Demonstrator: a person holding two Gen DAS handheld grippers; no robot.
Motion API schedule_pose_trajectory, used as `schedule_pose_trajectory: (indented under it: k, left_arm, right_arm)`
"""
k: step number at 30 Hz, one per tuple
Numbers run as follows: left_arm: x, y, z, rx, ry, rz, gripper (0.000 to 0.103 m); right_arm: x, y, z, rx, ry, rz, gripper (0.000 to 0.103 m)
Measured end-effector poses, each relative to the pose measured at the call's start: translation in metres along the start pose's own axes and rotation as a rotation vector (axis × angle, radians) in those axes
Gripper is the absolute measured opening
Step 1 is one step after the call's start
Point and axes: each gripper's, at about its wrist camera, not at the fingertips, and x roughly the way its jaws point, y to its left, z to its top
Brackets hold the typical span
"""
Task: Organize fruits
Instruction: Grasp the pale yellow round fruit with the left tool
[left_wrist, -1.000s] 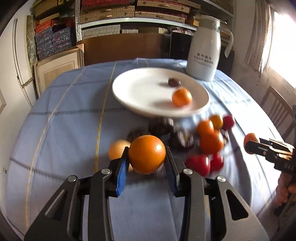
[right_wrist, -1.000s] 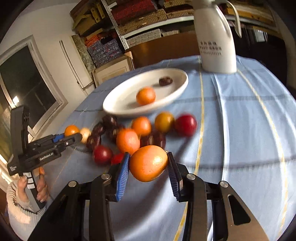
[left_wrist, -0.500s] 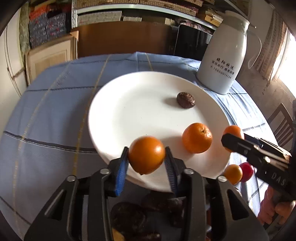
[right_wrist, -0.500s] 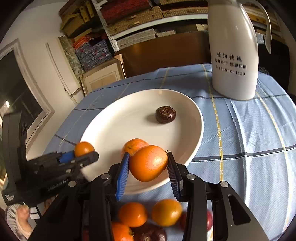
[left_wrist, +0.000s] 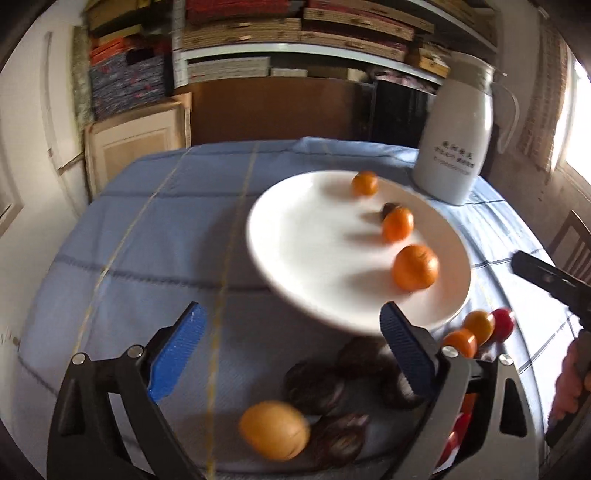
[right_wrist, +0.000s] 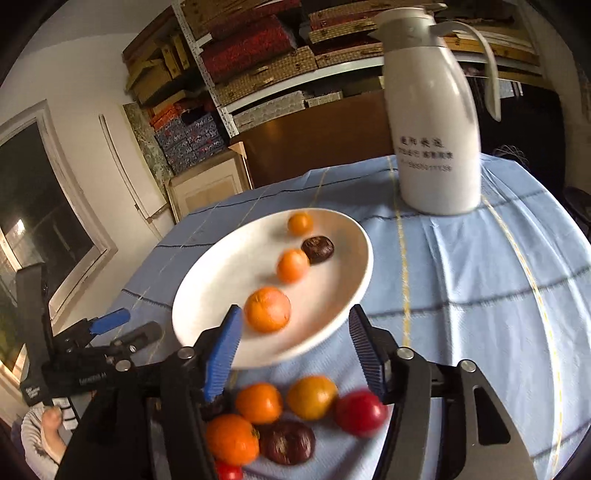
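Left wrist view: the left gripper (left_wrist: 291, 347), jaws just opened wide and empty, is seen before the round white ceramic plate (left_wrist: 295, 236) bearing three oranges and one dark fruit. Rightward, the right gripper (right_wrist: 291, 343), jaws just parted, is empty too.
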Motion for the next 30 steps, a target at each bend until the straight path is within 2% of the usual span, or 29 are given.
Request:
schedule_pose_trajectory:
  k: [6,12,20,25,27,30]
  left_arm:
    - [-0.009,0.033,-0.04,-0.098,0.07,0.037,0.094]
    - [-0.011,0.028,-0.061,-0.077,0.11,0.055,0.094]
    - [-0.009,0.03,-0.061,-0.058,0.105,0.082,0.099]
    - [-0.026,0.05,-0.069,-0.118,0.094,0.099,0.099]
    - [-0.032,0.054,-0.075,-0.126,0.093,0.125,0.099]
    - [-0.038,0.054,-0.079,-0.123,0.083,0.122,0.099]
  right_arm:
    - [-0.011,-0.022,-0.03,0.074,0.046,-0.029,0.071]
    - [-0.032,-0.034,-0.04,0.132,0.013,-0.011,0.075]
    - [-0.035,-0.036,-0.045,0.142,0.023,-0.013,0.077]
    - [-0.036,-0.042,-0.043,0.165,0.018,-0.007,0.077]
    - [-0.037,-0.042,-0.043,0.17,0.017,-0.003,0.077]
    - [-0.038,-0.04,-0.043,0.16,0.016,0.0,0.077]
